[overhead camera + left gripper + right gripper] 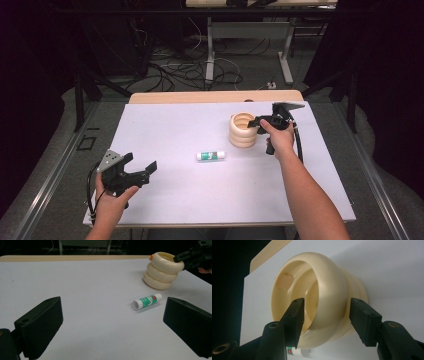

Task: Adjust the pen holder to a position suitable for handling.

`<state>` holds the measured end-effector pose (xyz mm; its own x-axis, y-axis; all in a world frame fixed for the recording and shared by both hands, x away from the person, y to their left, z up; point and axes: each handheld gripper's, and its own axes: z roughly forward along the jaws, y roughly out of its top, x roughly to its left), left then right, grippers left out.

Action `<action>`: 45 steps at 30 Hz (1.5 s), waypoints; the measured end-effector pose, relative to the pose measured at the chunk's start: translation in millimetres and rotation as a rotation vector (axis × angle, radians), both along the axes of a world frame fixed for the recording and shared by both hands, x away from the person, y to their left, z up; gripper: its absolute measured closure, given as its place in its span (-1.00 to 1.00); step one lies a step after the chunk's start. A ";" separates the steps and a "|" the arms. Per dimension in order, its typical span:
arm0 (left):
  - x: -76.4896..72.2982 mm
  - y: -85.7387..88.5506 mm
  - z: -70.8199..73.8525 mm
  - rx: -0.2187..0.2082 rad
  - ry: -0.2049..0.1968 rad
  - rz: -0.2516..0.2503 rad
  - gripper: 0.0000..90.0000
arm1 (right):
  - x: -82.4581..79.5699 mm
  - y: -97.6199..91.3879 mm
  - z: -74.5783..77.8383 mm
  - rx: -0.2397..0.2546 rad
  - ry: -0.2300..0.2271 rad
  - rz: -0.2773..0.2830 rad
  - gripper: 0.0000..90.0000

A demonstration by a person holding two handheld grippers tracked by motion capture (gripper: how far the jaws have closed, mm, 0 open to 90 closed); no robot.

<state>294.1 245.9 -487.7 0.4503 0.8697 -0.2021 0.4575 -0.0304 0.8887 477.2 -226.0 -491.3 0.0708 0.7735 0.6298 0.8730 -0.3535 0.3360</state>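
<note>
Right gripper view looks straight at the cream ribbed plastic cup of three stacked rings, whose near wall stands between the jaws, one inside the mouth and one outside, neither pad visibly pressing, so nothing is gripped yet. On the white table the cup stands upright at the far right, with the right gripper at its rim. The left gripper, jaws spread and empty, rests at the near left, with a green-and-white glue stick lying flat between them.

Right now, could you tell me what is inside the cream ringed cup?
The cream ringed cup looks hollow, with one jaw of the right tongs reaching inside its rim. Its bottom is partly hidden by the wall.
</note>
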 end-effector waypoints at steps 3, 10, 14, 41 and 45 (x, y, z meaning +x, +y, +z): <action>0.1 0.1 0.0 0.000 0.000 -0.001 -0.94 | 1.6 -1.0 -1.3 -0.007 0.020 -0.026 0.03; 0.6 1.8 -0.2 0.005 0.002 -0.002 -0.94 | 3.5 -8.8 -2.6 0.106 0.072 -0.104 0.24; 0.6 2.3 0.0 0.009 0.002 -0.003 -0.94 | 3.9 -8.4 -1.5 0.160 0.082 -0.121 0.34; 1.0 0.6 -0.2 0.011 -0.004 -0.001 -0.94 | -5.3 -14.6 3.1 0.206 0.121 -0.081 0.39; 1.1 0.0 -0.2 0.016 -0.007 0.000 -0.93 | -12.6 -17.5 6.7 0.210 0.113 -0.055 0.39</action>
